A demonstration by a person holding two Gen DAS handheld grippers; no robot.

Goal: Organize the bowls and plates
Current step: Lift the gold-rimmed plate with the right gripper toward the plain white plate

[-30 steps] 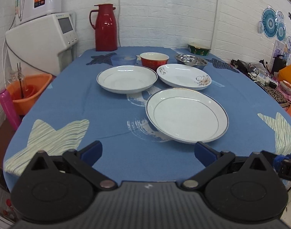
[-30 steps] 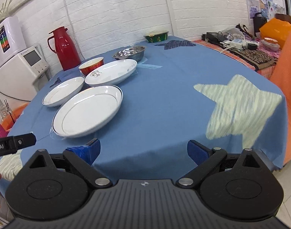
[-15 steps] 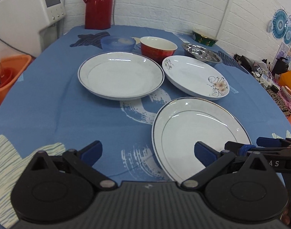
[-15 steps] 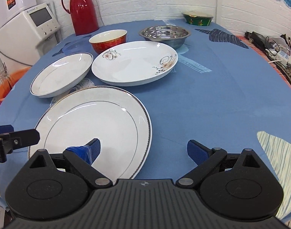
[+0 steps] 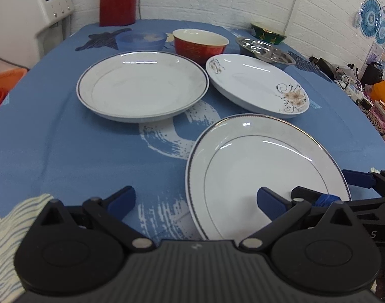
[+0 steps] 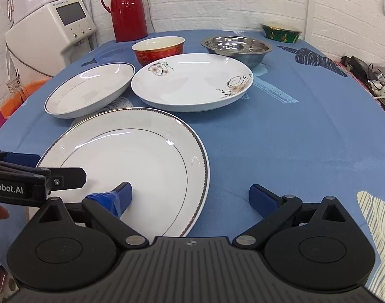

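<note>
Both the left gripper (image 5: pixel 196 200) and the right gripper (image 6: pixel 191 197) have fingers spread over the near plate (image 6: pixel 131 166) on the desk (image 6: pixel 280 131), probably to straddle its rim for lifting.

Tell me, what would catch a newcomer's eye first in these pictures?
Probably the big white plate nearest the cameras, with the open left gripper and right gripper reaching over it from either side. Behind it on the blue tablecloth sit two more plates, a red bowl and a steel bowl. A glossy red thermos stands at the wall.
</note>
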